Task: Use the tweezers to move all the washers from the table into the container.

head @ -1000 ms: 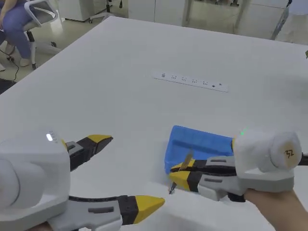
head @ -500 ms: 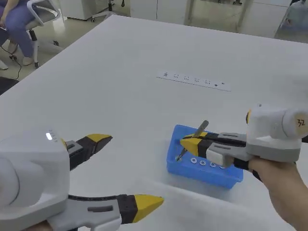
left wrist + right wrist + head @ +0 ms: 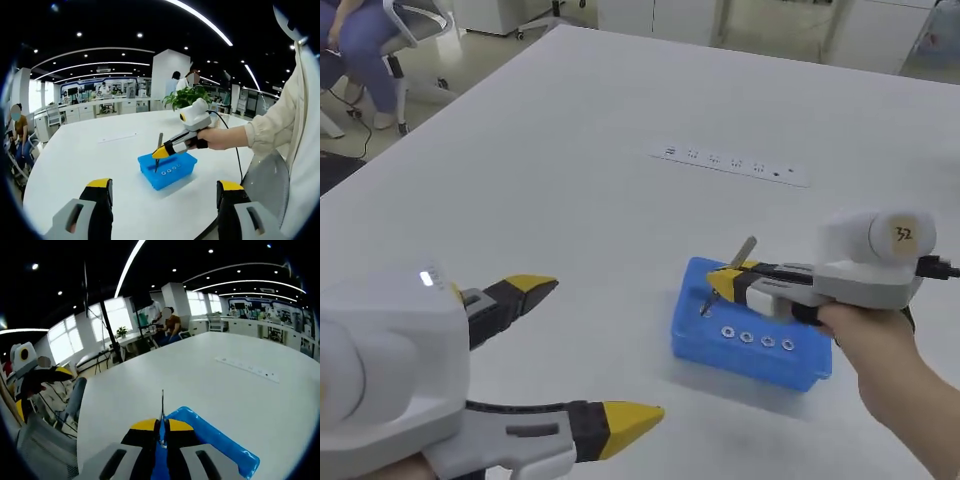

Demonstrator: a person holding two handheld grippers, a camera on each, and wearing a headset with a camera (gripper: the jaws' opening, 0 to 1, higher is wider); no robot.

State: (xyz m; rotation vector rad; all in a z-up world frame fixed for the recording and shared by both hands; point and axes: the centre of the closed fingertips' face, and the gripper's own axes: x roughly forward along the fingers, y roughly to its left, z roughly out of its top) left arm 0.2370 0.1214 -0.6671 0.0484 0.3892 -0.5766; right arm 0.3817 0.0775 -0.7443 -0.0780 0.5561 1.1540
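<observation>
4 small silver ring-shaped washers (image 3: 747, 337) sit in a neat row on the floor of the shallow blue rectangular plastic container (image 3: 750, 366), so that's where the action is. The slim grey metal tweezers (image 3: 728, 279) slant down into the container's left end, tips just beside the first washer of the row. Whether anything is pinched at those tips is too small to tell.

The right gripper (image 3: 718, 285), white-bodied with black-and-yellow jaws, is clamped tight around the middle of the tweezers. In the right gripper view the tweezers (image 3: 162, 405) poke out between the 2 yellow tips pressed together, with the container (image 3: 220, 445) just beneath. A hand (image 3: 860, 340) wraps the handle, over the container's right end.

Out to the left, well apart, the left gripper (image 3: 610, 347) hangs low over the broad white tabletop (image 3: 570, 180), jaws spread wide with nothing between them. In the left gripper view the container (image 3: 160, 181) sits between its 2 yellow tips.

Farther back on the table lies a long white power strip (image 3: 730, 165).
</observation>
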